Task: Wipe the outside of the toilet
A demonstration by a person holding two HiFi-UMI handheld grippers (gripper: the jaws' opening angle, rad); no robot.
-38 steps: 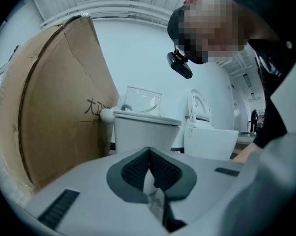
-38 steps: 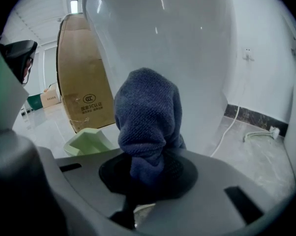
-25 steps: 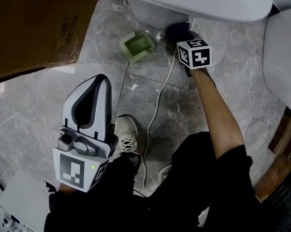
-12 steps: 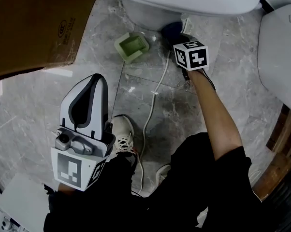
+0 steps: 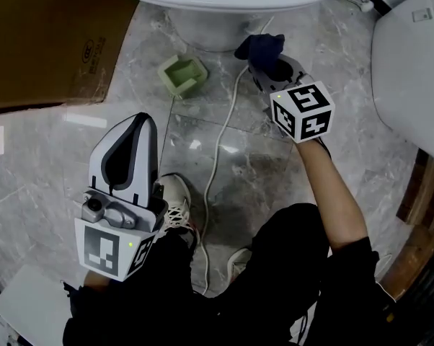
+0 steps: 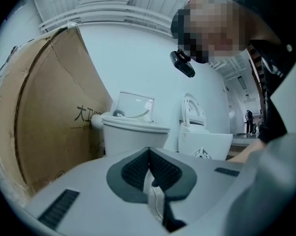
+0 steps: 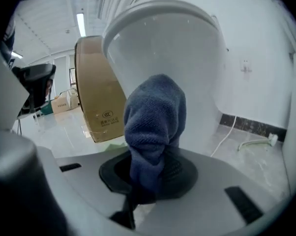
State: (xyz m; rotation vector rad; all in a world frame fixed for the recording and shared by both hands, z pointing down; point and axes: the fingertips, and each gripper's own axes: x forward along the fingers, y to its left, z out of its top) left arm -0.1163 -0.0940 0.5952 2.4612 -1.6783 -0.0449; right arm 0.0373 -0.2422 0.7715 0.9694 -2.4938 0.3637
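- The right claw was pinching a dark blue terry cloth. Its pads were clamped on the lower folds, so a thick wad stood up past the tips.
- That wad was held low, just beside the pedestal of the white ceramic toilet, under the overhang of the bowl. I could not tell whether the cloth touched the porcelain.
- The left claw hung well apart, over the near part of the grey marble floor, its jaws pressed together on nothing.
- To my eye, the step in hand was wiping the pedestal and the underside of the bowl. Doing it well would mean pressing the wad flat on the curve and following it in overlapping strokes, with the cloth rather than the hard tips meeting the porcelain.
- A white cable ran over the floor toward the toilet's base, and a green square tray sat near it. A low sweep could snag either, so strokes there ought to be short.
- The grip looked deep enough, though hard dragging could tug the cloth loose.
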